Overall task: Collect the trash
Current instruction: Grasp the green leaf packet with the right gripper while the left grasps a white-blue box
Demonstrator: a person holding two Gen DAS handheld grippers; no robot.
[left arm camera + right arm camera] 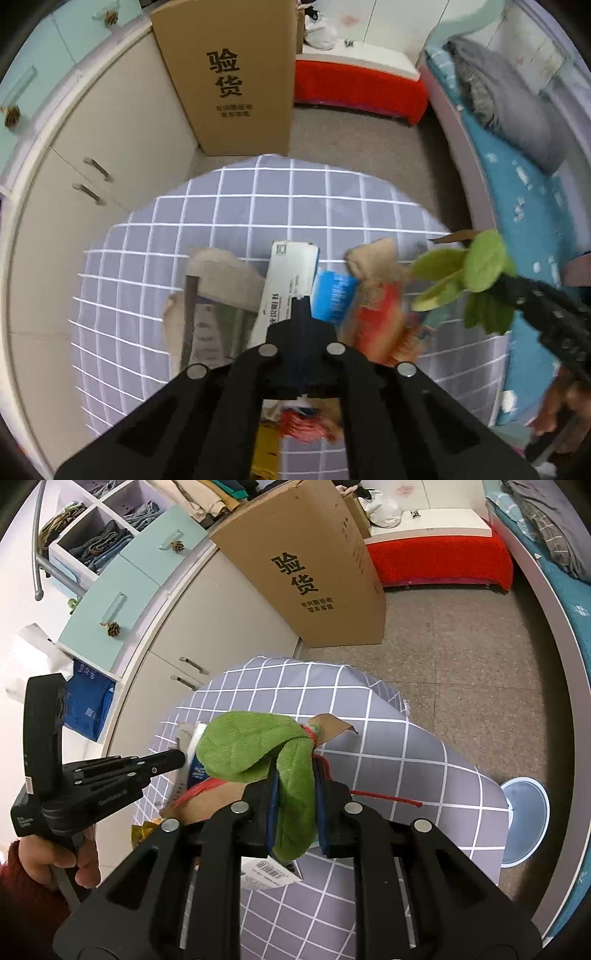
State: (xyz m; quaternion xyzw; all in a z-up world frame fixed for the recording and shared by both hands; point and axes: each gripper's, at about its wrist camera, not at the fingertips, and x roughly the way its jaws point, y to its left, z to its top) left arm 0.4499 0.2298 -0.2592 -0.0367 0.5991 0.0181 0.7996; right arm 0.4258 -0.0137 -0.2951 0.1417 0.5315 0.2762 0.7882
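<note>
Trash pile: torn brown cardboard pieces [225,275], a long white printed carton [286,284] and a blue packet [334,295] lie touching on the table's grey checked cloth [258,206].
Green leaf-shaped felt piece [255,749]: raised above the table, red string [384,797] trailing.
Right gripper [295,812]: fingers clamped on the felt piece.
Left gripper [301,306]: fingers together over the white carton.
Beyond: tall brown cardboard box [236,77] on the floor beside the cream cabinet [122,122].

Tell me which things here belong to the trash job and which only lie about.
Job:
green leaves in right claw
white box in left claw
cardboard scraps
blue wrapper

Lying about:
big carton
cabinet
bed
</note>
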